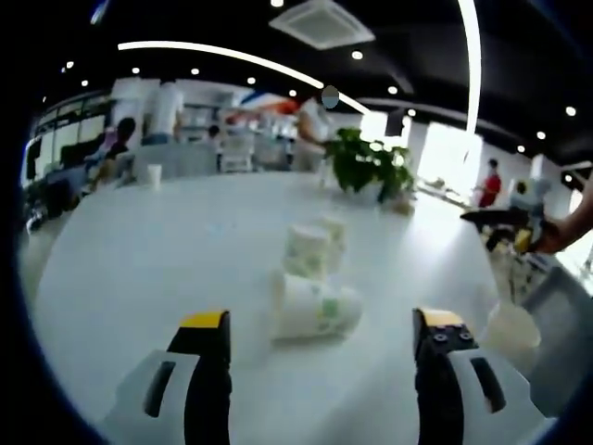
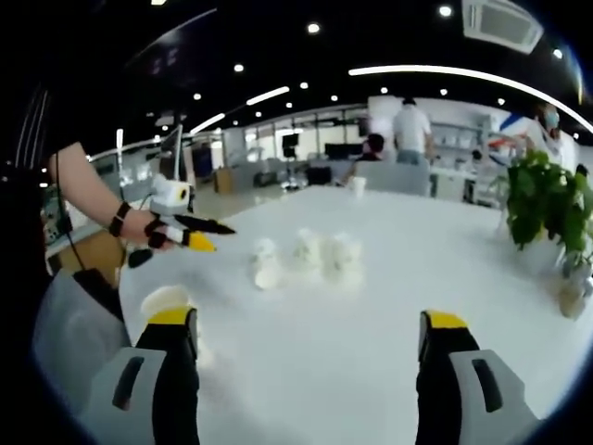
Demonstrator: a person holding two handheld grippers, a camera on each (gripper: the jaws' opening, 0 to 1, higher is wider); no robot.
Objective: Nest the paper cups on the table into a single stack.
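Several white paper cups with green print sit mid-table. In the left gripper view one cup [image 1: 315, 308] lies on its side just beyond my jaws, with two more cups [image 1: 307, 250] [image 1: 334, 230] behind it. Another upright cup [image 1: 510, 324] stands to the right. My left gripper [image 1: 321, 320] is open and holds nothing. In the right gripper view the cluster of cups [image 2: 267, 263] [image 2: 308, 248] [image 2: 343, 259] sits well ahead, and one cup [image 2: 167, 301] stands by the left jaw. My right gripper [image 2: 310, 320] is open and holds nothing. The left gripper [image 2: 196, 234] shows held in a hand.
The white table [image 1: 167, 250] is wide and round-edged. A potted plant [image 1: 371, 167] stands at its far side, also seen as the plant [image 2: 547, 199]. A lone cup [image 1: 154, 174] stands at the far edge. People stand and sit beyond the table.
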